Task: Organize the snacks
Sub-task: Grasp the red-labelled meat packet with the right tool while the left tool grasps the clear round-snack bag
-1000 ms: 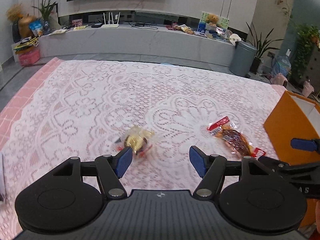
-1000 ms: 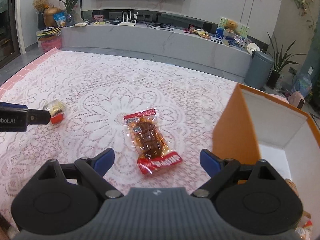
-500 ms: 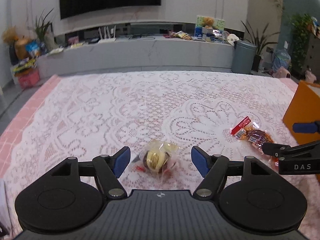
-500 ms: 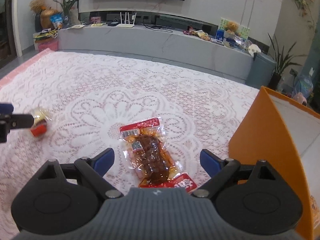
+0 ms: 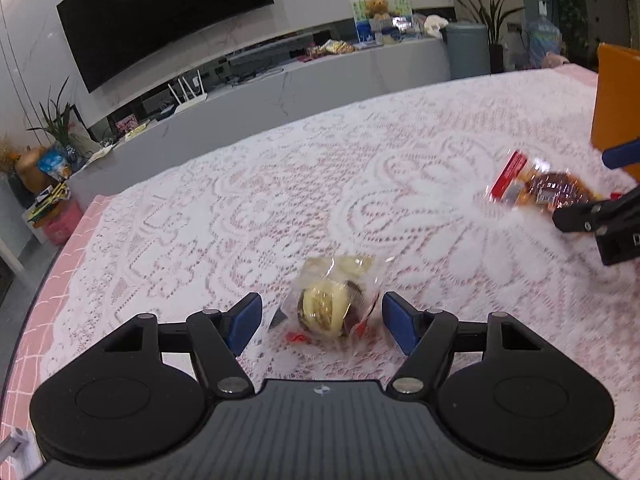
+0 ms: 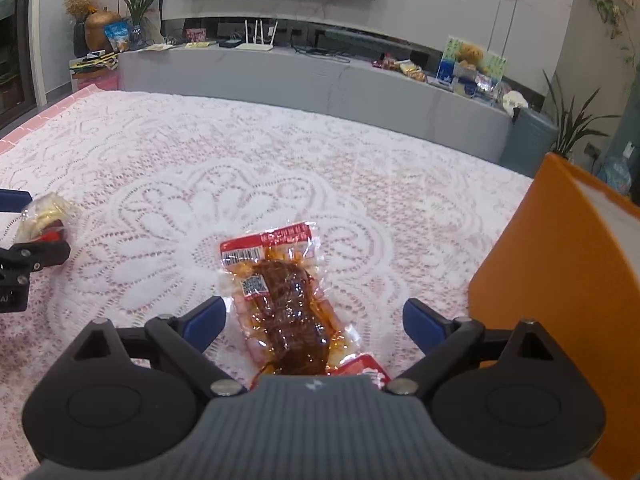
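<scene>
A small pastry in a clear wrapper lies on the lace tablecloth. My left gripper is open, one blue pad on each side of the pastry, and neither pad touches it. A red and brown meat snack packet lies lengthwise between the fingers of my open right gripper, its near end hidden under the gripper body. Both pads stand clear of it. In the left wrist view the packet shows at the right. In the right wrist view the pastry shows at the far left.
An open orange box with a white inside stands on the table just right of the right gripper; its corner shows in the left wrist view. Beyond the table's far edge runs a grey ledge under a wall TV.
The left gripper sank and rolled, and the pastry now sits between its pads instead of ahead of them. The right gripper came down over the meat packet, which now lies between its fingers.
</scene>
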Available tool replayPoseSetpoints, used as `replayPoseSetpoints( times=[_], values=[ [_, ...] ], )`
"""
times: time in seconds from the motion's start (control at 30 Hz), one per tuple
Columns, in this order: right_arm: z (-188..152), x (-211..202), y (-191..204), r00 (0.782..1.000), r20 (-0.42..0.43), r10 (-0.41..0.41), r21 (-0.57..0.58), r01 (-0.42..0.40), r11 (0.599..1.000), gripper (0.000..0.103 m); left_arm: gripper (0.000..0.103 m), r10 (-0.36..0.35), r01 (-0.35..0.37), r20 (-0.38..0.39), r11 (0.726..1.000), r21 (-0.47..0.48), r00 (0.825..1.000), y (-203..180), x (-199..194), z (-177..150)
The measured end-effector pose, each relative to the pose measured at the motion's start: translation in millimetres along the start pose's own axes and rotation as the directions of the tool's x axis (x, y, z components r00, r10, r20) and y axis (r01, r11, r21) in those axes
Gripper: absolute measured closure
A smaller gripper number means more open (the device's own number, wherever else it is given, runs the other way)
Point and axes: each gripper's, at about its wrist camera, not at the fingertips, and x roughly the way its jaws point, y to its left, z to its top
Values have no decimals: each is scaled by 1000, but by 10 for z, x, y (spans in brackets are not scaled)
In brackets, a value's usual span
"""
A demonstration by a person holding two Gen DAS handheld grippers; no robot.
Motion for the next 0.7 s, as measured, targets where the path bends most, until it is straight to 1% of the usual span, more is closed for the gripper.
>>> replayPoseSetpoints(
  times=[0.1, 0.17, 0.27, 0.3, 0.37, 0.4, 0.43, 0.47, 0.5, 0.53, 0.6, 0.7],
  values=[
    [17, 23, 8, 1000, 8, 3, 8, -3, 1000, 10, 27, -15, 15, 1, 1000, -10, 1000, 7, -8, 1],
    [25, 23, 16, 1000, 12, 13, 10, -13, 1000, 10, 27, -13, 13, 4, 1000, -12, 1000, 0, -10, -5],
    [2, 81, 48, 999, -24, 44, 10, -44, 999, 10, 28, -27, 27, 0, 999, -43, 1000, 38, 5, -7],
    [-10, 79, 39, 999, -19, 50, 25, -50, 998, 10, 28, -34, 33, -2, 998, -57, 999, 53, 8, -6],
    [-1, 95, 7, 997, -36, 68, 52, -66, 996, 10, 28, -47, 47, -7, 995, -87, 999, 89, 16, -11],
    [3, 101, -7, 996, -46, 76, 69, -73, 995, 12, 32, -55, 54, -8, 994, -99, 998, 101, 15, -12],
    [4, 108, -33, 995, -54, 89, 90, -84, 992, 13, 37, -59, 57, -11, 993, -107, 998, 111, 16, -9],
    [6, 104, -47, 994, -55, 90, 99, -85, 991, 16, 39, -66, 64, -14, 992, -110, 998, 112, 8, -7],
    [8, 90, -44, 995, -53, 88, 93, -83, 992, 25, 41, -63, 61, -16, 993, -102, 998, 97, -1, 0],
    [13, 68, -36, 995, -49, 90, 90, -86, 992, 29, 43, -65, 63, -14, 994, -85, 998, 74, -13, 2],
    [15, 33, -5, 994, -46, 96, 73, -93, 993, 37, 44, -84, 83, -6, 995, -61, 996, 24, -45, 6],
    [16, -6, 35, 994, -46, 99, 50, -97, 994, 42, 46, -77, 78, 16, 996, -42, 997, -25, -98, 30]
  ],
)
